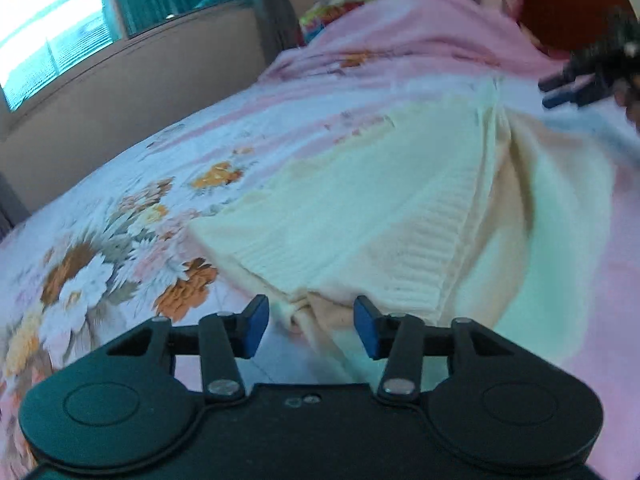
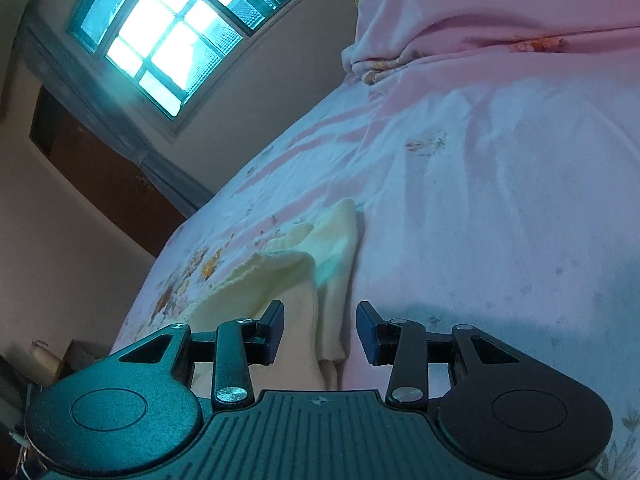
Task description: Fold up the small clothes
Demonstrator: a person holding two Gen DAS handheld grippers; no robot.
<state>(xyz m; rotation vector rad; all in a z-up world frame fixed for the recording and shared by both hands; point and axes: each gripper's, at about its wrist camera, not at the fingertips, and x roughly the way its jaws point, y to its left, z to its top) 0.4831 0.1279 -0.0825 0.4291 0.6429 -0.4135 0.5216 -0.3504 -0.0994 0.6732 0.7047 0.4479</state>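
One cream sweater (image 1: pixel 384 208) lies rumpled on the flowered bedsheet (image 1: pixel 120 240), with a window (image 2: pixel 168 36) beyond. Left gripper (image 1: pixel 311 326) and right gripper (image 2: pixel 320 332) both gape wide at its edge, holding nothing.

Pink floral bedsheet (image 1: pixel 120 240), rumpled pink blanket (image 1: pixel 400 32), bright teal-framed window (image 2: pixel 168 36), brown headboard (image 1: pixel 568 0).

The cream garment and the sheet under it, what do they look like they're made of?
The cream garment looks like a soft ribbed knit, perhaps cotton or acrylic: fine parallel ridges run across it and the finish is matte. The bed sheet looks like a thin, smooth woven fabric with a printed floral pattern, creasing in shallow wrinkles. Exact fibres cannot be told.
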